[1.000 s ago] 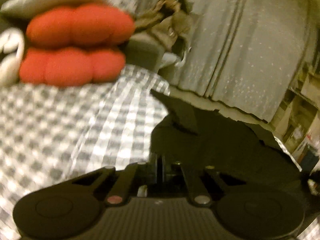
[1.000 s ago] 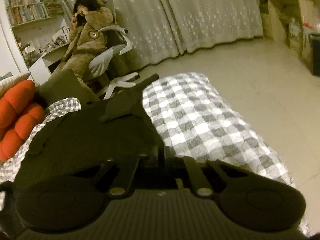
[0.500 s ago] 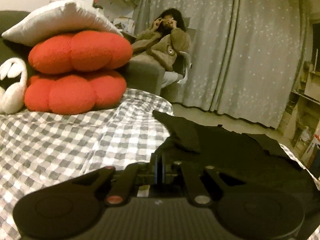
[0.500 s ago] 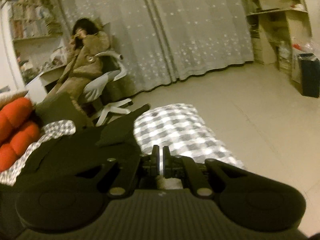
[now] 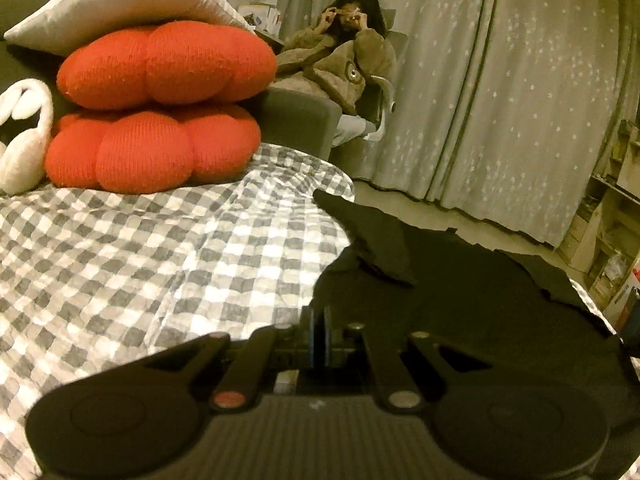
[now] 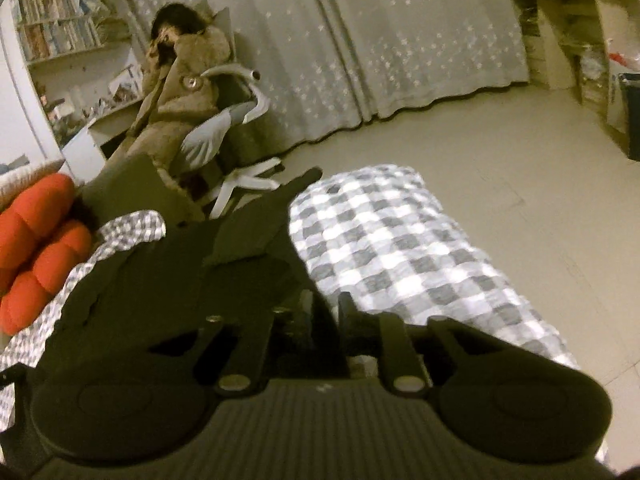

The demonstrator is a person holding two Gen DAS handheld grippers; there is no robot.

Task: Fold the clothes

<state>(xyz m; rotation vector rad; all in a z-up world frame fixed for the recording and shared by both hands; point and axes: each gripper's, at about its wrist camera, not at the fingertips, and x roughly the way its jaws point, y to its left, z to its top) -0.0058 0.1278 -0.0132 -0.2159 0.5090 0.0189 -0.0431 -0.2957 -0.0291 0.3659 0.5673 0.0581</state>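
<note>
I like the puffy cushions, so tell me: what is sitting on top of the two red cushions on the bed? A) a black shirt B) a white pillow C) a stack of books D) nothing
B: in the left wrist view a white pillow lies on the upper of the two stacked red cushions, which rest on the checkered bed cover.

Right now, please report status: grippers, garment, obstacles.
Left gripper shut on black garment. Right gripper shut on it too. Garment held over checkered bed. Red cushions nearby, not blocking.
</note>
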